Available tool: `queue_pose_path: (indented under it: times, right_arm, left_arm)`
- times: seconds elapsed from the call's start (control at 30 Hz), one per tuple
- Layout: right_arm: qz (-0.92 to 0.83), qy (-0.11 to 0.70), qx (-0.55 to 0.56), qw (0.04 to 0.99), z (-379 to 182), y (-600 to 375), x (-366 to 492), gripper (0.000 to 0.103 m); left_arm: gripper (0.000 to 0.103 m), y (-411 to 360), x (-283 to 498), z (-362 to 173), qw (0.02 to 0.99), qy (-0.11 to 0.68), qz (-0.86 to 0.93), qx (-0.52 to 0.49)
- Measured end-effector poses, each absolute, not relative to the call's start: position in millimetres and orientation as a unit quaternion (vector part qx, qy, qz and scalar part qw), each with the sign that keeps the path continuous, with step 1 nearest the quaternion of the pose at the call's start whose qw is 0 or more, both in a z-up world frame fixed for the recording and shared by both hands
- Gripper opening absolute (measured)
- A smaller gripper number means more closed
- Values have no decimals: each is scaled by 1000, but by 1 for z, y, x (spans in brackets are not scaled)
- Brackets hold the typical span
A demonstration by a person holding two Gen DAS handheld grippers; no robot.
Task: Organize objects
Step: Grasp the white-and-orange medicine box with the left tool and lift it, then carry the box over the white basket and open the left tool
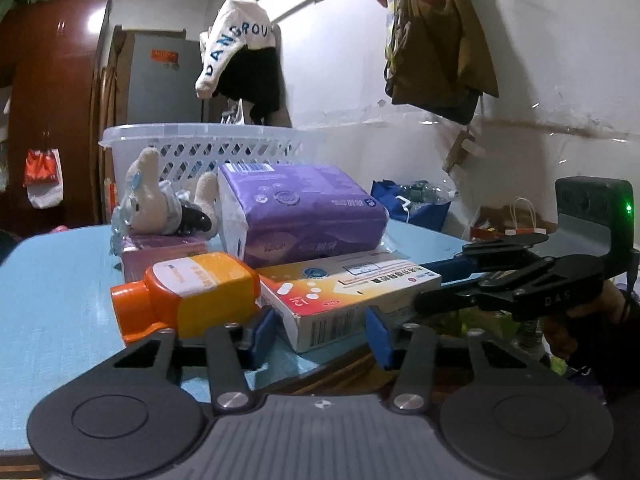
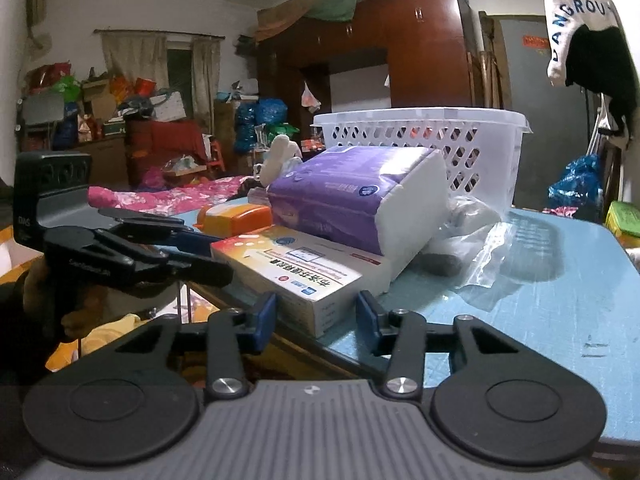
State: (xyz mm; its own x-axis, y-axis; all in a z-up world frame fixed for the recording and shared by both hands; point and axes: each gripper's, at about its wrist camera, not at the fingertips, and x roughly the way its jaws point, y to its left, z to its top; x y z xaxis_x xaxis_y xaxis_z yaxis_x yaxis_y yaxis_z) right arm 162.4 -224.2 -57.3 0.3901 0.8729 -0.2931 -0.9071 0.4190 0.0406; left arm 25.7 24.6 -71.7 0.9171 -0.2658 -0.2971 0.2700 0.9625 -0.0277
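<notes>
On the blue surface [image 1: 52, 280] a heap of things is seen near the front edge, with a white basket [image 1: 208, 144] standing behind it. Lowest and nearest lies a flat box [image 1: 348, 292], one corner reaching the edge; a purple tissue pack [image 1: 304, 216] rests on its far part. An orange bottle [image 1: 188, 296] lies on its side just beside the box, cap pointing away from it, and a plush toy [image 1: 156, 200] is propped on a smaller purple box [image 1: 160, 252] behind the bottle. Crumpled clear plastic [image 2: 488, 248] is spread beside the tissue pack. The left gripper [image 1: 320, 332] is held level at the box's near corner, jaws apart, the corner lying between the blue pads [image 1: 378, 334] without visible contact. The right gripper [image 2: 316, 320] is set likewise at the box's other near corner, jaws apart, that corner between its pads [image 2: 264, 320]; whether they touch cannot be told. Each gripper is seen in the other's view, just beside the box.
</notes>
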Motion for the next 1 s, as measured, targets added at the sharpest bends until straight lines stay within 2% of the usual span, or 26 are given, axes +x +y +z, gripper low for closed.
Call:
queue_pose_path:
  times: [0.1,0.6,1.0]
  right_arm:
    - [536,131,-63,832,-56,-225,161,46]
    - [527,67,-81,844,-20,-228,143,44]
    - [524,38,-96,846,40,-204,189,44]
  left_arm:
    - [45,24,18,-68,981,130,-141,14]
    - [43,14,-7,-38,986,74,-149,34]
    - [43,20,29,12,989,30,-139,42]
